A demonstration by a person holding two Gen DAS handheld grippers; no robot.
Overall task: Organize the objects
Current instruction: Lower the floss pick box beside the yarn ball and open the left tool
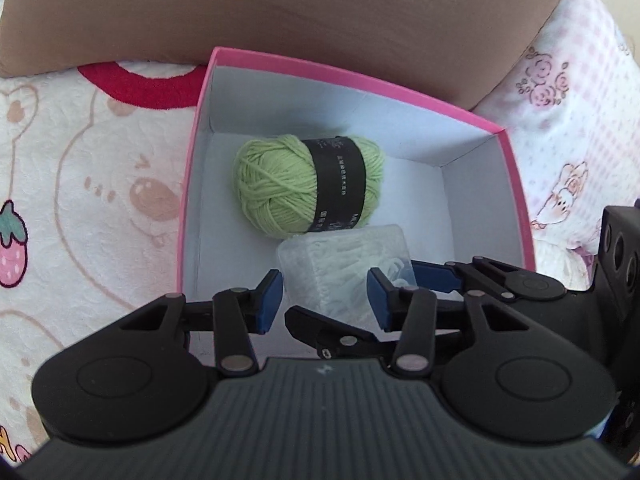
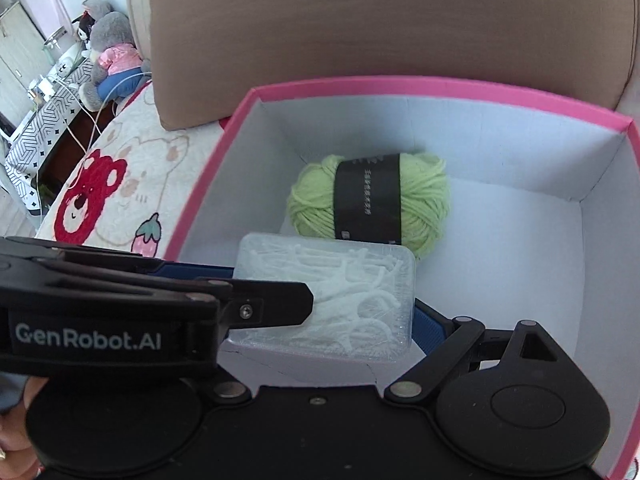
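A pink box with a white inside [image 1: 400, 94] [image 2: 400, 88] lies open on a bed. A green yarn ball with a black label [image 1: 308, 184] [image 2: 370, 202] rests on its floor. A clear plastic case of white floss picks [image 1: 344, 268] [image 2: 332, 300] sits in front of the yarn, inside the box. My right gripper [image 2: 324, 304] is shut on the case, with blue pads on both of its sides; it also shows in the left wrist view [image 1: 432, 276]. My left gripper [image 1: 326, 300] is open around the case's near end, and its pads stand apart from the case.
A brown cushion [image 1: 280, 8] [image 2: 380, 20] leans behind the box. A bear-print blanket [image 1: 80, 180] [image 2: 120, 184] covers the bed on both sides. Plush toys [image 2: 108, 48] and a patterned table stand at the far left.
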